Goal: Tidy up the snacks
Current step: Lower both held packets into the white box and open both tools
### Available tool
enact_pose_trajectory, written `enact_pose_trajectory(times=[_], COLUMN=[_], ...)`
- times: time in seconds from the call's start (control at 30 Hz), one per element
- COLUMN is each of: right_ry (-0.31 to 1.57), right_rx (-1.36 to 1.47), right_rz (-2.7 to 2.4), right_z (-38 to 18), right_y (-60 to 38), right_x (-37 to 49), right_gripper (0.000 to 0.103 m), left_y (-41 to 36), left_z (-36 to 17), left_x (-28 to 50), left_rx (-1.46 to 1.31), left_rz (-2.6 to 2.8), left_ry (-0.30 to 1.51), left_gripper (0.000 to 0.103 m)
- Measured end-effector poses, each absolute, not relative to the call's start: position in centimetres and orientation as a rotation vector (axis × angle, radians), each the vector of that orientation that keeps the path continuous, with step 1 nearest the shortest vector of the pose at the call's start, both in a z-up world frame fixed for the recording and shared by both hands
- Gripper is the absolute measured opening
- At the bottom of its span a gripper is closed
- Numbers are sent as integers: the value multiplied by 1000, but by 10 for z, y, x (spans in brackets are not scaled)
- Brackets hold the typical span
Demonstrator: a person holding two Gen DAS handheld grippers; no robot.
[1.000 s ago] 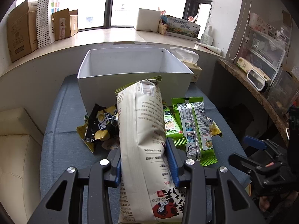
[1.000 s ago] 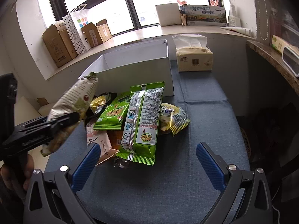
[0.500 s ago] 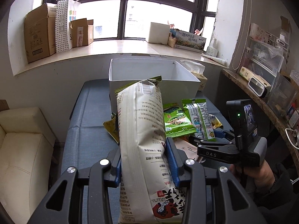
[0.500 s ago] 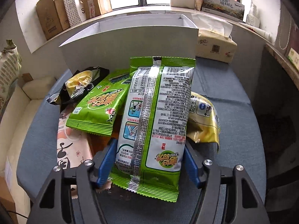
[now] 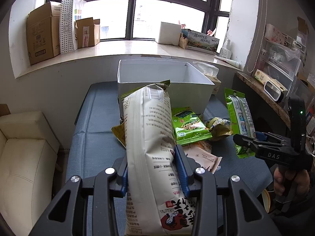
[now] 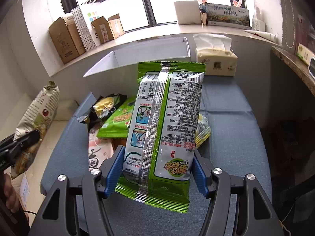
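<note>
My left gripper (image 5: 150, 157) is shut on a tall beige snack bag (image 5: 149, 122), held upright above the blue table (image 5: 94, 141), short of the open white box (image 5: 163, 92). In the right wrist view that bag (image 6: 39, 114) hangs at the far left. My right gripper (image 6: 157, 165) has its blue pads pressing both sides of a long green snack packet (image 6: 167, 114), and its jaws are still closing. The packet is lifted off the pile, in front of the box (image 6: 114, 82). From the left wrist view the packet (image 5: 239, 114) and right gripper (image 5: 244, 139) show at right.
Loose snacks lie before the box: a small green packet (image 5: 189, 125), a yellow one (image 5: 218, 125), a pale pink one (image 5: 202, 157). A tissue box (image 6: 216, 63) stands right of the white box. A cream sofa (image 5: 23, 157) flanks the table's left; cardboard boxes (image 5: 43, 39) sit on the sill.
My right gripper went from wide open to closed around the long green packet and raised it off the pile. My left gripper drew back from the box with the beige bag.
</note>
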State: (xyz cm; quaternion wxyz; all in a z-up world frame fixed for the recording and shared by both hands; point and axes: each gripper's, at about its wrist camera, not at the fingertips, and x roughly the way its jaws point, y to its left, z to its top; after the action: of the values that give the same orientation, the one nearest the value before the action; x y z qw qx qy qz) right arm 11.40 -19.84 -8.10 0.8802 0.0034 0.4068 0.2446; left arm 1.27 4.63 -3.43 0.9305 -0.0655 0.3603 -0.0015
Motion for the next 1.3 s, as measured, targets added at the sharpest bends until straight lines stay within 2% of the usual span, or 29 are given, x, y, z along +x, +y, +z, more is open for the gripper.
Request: enact_pose_trajectory(times=[0.2,0.47,0.63,0.8,0.83,0.87,0.9,0.93,0.97,1.3], right_ry=[776,766,810,917,936,947,959,971,974,877], right_rx=[-3,31,35,-9,-21,-34,-47,-55,-53,0], right_rz=[552,589,604,597,581,568,557,539,526,568], right_z=[-40,-5,-5,-32,-39,-45,-50,-55,-58,-37], right_y=[-188,-159,-135,-109,-106,-104,-103,-104,-106,-130], right_x=[142,237,312,363,370,374,377,380,380,355], right_gripper=[68,68,68,71,72,75,90,97,100,103], left_y=[44,64,72,72,72,73,74,74,76,97], left_z=[-4,15,8,-14,-19,-25,-30,-34,-36,-15], left_x=[63,175,249,300,306,311,315,316,314,279], left_rx=[-122,-103,-92,-64,-62,-64,-55,-36,-21,-73], left_rz=[-35,9,22,51,54,54,61,94,120,97], left_ry=[679,680,715,781,800,818,845,858,844,747], left_gripper=[44,44,44,46,48,63,76,99,103,103])
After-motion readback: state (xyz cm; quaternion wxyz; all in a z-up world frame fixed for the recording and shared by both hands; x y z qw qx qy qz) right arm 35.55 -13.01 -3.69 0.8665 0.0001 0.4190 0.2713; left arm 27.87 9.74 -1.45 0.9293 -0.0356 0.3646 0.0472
